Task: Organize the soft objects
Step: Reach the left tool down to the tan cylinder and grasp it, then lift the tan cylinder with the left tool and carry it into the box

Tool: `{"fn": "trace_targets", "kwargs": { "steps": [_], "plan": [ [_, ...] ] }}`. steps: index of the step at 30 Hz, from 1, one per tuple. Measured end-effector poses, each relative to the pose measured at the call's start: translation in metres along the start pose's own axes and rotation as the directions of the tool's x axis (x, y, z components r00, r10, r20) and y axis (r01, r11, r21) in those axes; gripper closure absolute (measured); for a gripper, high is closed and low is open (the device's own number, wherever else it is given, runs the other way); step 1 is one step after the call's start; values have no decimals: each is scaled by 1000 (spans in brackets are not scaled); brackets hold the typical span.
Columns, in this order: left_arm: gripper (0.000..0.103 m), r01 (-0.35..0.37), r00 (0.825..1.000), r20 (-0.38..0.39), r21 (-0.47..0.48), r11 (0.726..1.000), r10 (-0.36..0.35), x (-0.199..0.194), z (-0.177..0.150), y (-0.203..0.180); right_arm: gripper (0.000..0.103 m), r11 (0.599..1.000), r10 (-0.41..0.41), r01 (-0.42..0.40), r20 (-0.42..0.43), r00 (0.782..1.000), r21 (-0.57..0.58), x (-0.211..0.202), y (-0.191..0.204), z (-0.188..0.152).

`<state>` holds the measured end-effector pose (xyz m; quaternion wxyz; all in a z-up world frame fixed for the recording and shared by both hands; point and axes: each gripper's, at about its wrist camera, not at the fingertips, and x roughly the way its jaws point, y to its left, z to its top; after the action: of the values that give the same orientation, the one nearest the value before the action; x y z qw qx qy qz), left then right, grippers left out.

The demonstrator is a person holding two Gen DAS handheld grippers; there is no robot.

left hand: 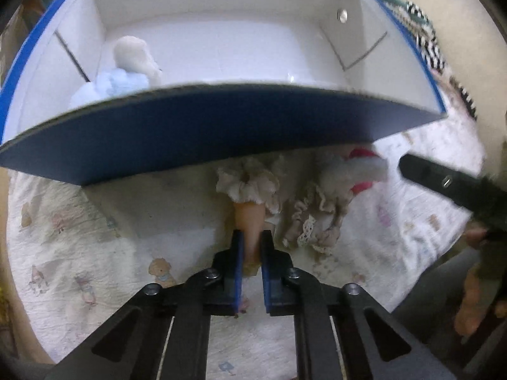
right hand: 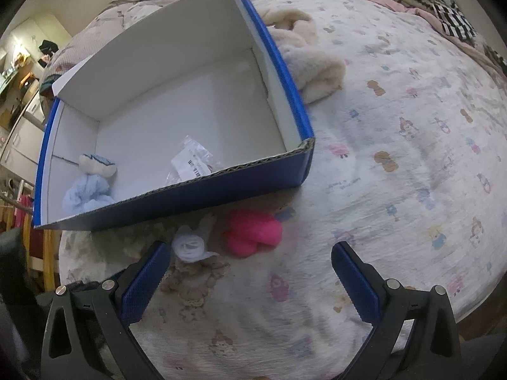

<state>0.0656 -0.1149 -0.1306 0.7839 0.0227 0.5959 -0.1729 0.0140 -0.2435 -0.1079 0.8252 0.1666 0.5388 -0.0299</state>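
A blue cardboard box (left hand: 190, 133) with a white inside stands on the bed; it also shows in the right wrist view (right hand: 275, 171). A light blue and white plush (left hand: 126, 72) lies in its left corner (right hand: 92, 180). My left gripper (left hand: 252, 240) is shut on the leg of a doll (left hand: 250, 218) with a frilly cream dress, just in front of the box's near wall. A pink and white soft toy (right hand: 250, 231) lies on the bed beside the box. My right gripper (right hand: 250, 272) is open and empty above that toy.
A clear plastic packet (right hand: 193, 161) lies in the box. A cream fleece bundle (right hand: 310, 63) lies right of the box. The bed has a printed white quilt (right hand: 396, 158). Black and white striped fabric (right hand: 450, 15) lies at the far right.
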Motion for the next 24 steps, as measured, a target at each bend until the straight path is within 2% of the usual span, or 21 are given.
{"fn": "trace_targets", "kwargs": {
  "steps": [4, 6, 10, 12, 13, 14, 16, 18, 20, 24],
  "plan": [
    [96, 24, 1000, 14, -49, 998, -23, -13, -4, 20, 0, 999, 35, -36, -36, 999, -25, 1, 5, -8],
    [96, 29, 1000, 12, -79, 996, -28, -15, -7, 29, 0, 992, 118, -120, -52, 992, -35, -1, 10, -12],
    [96, 22, 1000, 3, -158, 987, -22, -19, -15, 55, 0, 956, 276, -286, -128, 953, -67, 1, 32, -19],
    [96, -10, 1000, 0, -185, 983, 10, -21, -19, 66, 16, 938, 306, -328, -176, 936, -112, 9, 50, -23],
    [96, -26, 1000, -5, -194, 981, 25, -21, -20, 70, 29, 933, 292, -325, -199, 935, -156, 13, 61, -25],
    [96, -37, 999, -7, -199, 979, 37, -21, -21, 71, 35, 925, 271, -315, -214, 939, -212, 17, 73, -28],
    [96, -75, 997, -5, -209, 975, 76, -25, -23, 75, 37, 901, 230, -298, -234, 945, -316, 25, 96, -34],
    [96, -96, 995, 5, -219, 971, 100, -31, -24, 78, 44, 866, 195, -286, -249, 948, -410, 33, 115, -43],
    [96, -108, 993, 22, -232, 967, 116, -40, -25, 82, 58, 836, 167, -283, -273, 947, -470, 42, 128, -52],
    [96, -119, 990, 47, -248, 962, 134, -53, -25, 91, 58, 806, 119, -243, -254, 960, -540, 52, 143, -58]
  ]
}}
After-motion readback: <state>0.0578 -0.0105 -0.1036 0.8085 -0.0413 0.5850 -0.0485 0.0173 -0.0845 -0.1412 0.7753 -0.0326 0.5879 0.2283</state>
